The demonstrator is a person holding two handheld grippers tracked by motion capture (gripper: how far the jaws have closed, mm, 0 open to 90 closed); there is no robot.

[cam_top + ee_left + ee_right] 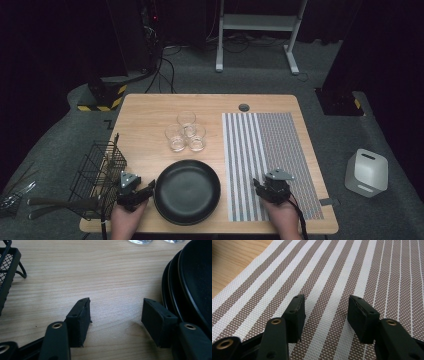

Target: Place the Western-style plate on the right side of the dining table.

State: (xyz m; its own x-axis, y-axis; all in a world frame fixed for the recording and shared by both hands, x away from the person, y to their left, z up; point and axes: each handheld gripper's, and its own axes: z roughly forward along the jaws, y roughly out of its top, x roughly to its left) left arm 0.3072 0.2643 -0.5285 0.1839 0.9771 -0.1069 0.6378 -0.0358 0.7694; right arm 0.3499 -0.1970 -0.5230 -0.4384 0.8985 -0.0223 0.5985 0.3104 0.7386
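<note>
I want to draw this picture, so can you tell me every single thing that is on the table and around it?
Plates: a stack, black, near edge of the table, middle; number unclear.
Glasses: three, clear, bunched behind the plates.
Placemat: one, brown and white stripes, right half of the table.
Wire basket: one, black, left edge of the table, handles sticking out of it.
Table: one, light wood.
White box: one, on the grey floor to the right.
White stand: one, on the floor behind the table.
Left gripper: one, black, open, over bare wood beside the plates.
Right gripper: one, black, open, over the placemat.
Hands: two, at the near edge.
</note>
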